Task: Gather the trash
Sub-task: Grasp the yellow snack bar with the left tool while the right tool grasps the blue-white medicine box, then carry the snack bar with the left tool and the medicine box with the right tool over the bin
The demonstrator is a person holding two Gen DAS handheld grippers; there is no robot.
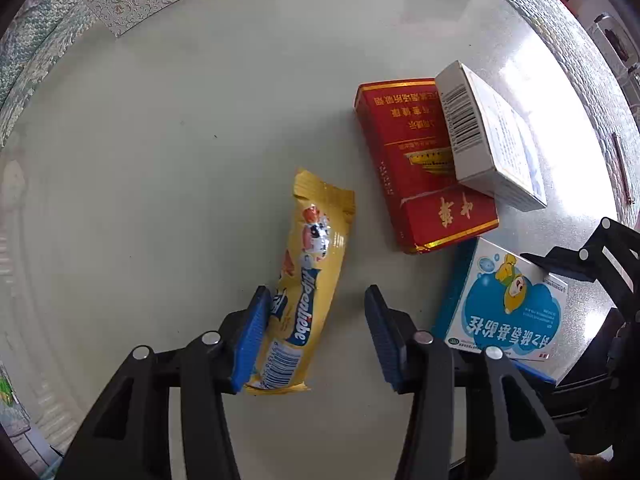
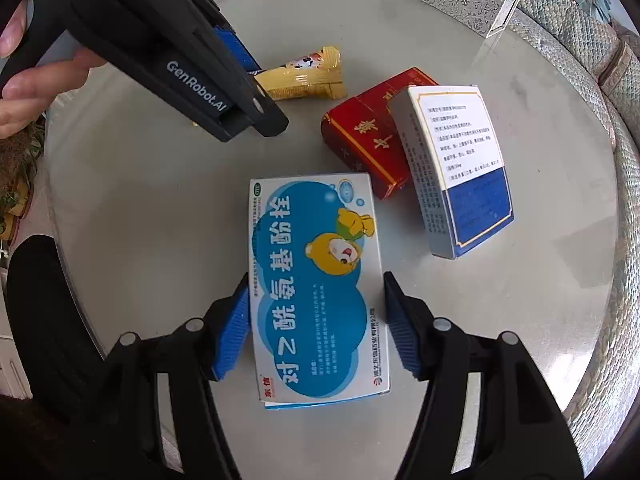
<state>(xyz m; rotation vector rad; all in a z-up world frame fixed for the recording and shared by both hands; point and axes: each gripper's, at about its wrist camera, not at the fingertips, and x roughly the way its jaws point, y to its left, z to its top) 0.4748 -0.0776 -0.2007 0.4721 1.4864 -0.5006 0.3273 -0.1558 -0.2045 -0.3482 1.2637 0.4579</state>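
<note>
1. Left tongs (image 1: 314,336) spread wide astride yellow candy wrapper (image 1: 308,280), one pad touching, not clenched.
2. Right tongs (image 2: 316,328) likewise parted around blue medicine box (image 2: 316,280), near on tabletop (image 1: 160,160).
3. Nothing lifted yet; red cigarette pack (image 1: 420,168) and white box (image 1: 488,136) leaning on it left farther off.
4. Only right view shows hand (image 2: 24,64).

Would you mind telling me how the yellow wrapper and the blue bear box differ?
The yellow wrapper is a soft, crinkled, narrow packet; the blue bear box is rigid, flat-faced and wider. The wrapper lies between the left gripper's jaws, against one pad; the box lies between the right gripper's jaws. Both lie on the table, neither clamped.
</note>
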